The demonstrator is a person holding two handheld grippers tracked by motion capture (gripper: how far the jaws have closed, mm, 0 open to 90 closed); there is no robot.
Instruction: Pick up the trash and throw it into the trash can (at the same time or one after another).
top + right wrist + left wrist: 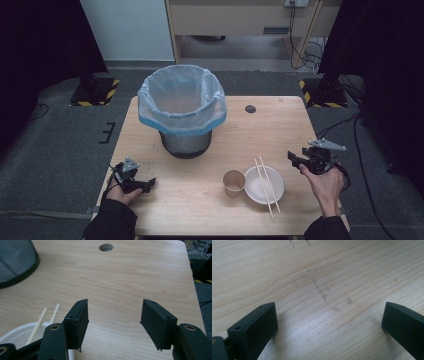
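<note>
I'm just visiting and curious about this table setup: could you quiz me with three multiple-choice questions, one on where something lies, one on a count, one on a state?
1. Where do the chopsticks lie?
A. Across the white bowl
B. Inside the bin
C. In the paper cup

2. How many chopsticks are there?
A. One
B. Two
C. Four

3. How does the right gripper stand?
A. Shut on the cup
B. Shut on nothing
C. Open, holding nothing

Answers: 1 A, both sticks rest over the bowl's rim; 2 B, two pale sticks lie side by side; 3 C, its jaws stand apart over bare table.

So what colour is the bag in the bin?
The bag is pale see-through blue, clearest in the high view.
</note>
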